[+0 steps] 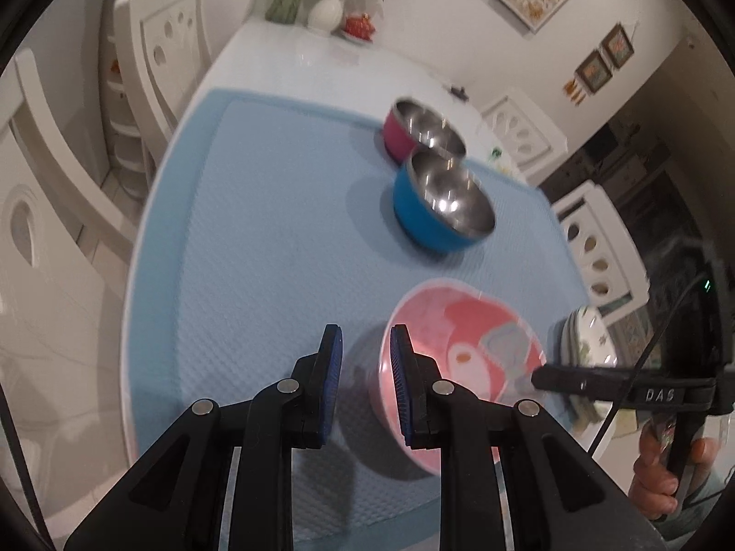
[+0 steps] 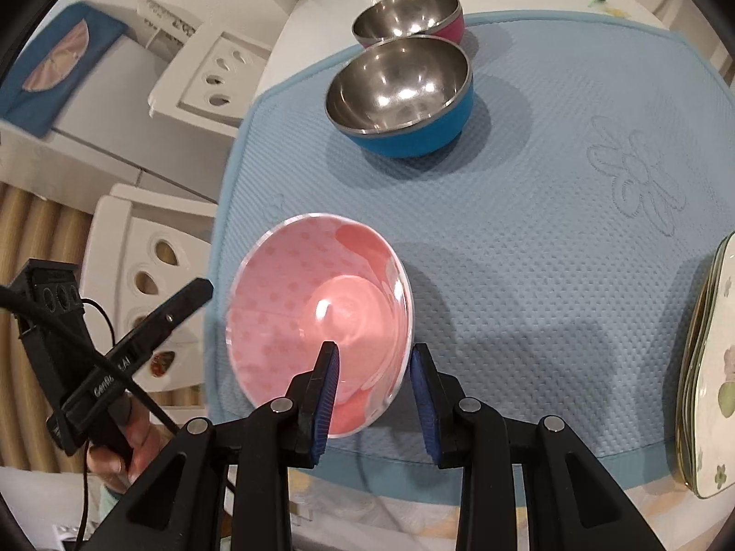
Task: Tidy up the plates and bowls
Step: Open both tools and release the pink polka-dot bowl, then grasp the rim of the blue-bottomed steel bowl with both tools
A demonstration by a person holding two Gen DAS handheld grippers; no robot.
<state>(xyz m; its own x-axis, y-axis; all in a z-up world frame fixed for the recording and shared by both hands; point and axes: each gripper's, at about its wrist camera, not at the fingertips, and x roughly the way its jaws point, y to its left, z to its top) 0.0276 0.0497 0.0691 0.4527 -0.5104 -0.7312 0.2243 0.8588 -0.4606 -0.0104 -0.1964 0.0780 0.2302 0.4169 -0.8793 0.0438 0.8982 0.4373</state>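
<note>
Three bowls, all empty: pink bowl (image 2: 317, 321) tilted, its rim between the right tool's (image 2: 374, 395) parted jaws, blue bowl (image 2: 404, 96) and magenta bowl (image 2: 413, 14) upright, left tool (image 1: 365, 395) closed on nothing.

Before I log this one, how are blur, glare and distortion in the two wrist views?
Left wrist: motion blur smears the pink bowl and blue bowl; the table edge bows from fisheye. Right wrist: sharper, mat weave crisp, a bright glare spot inside the pink bowl, lamp reflections in both steel bowl interiors.
</note>
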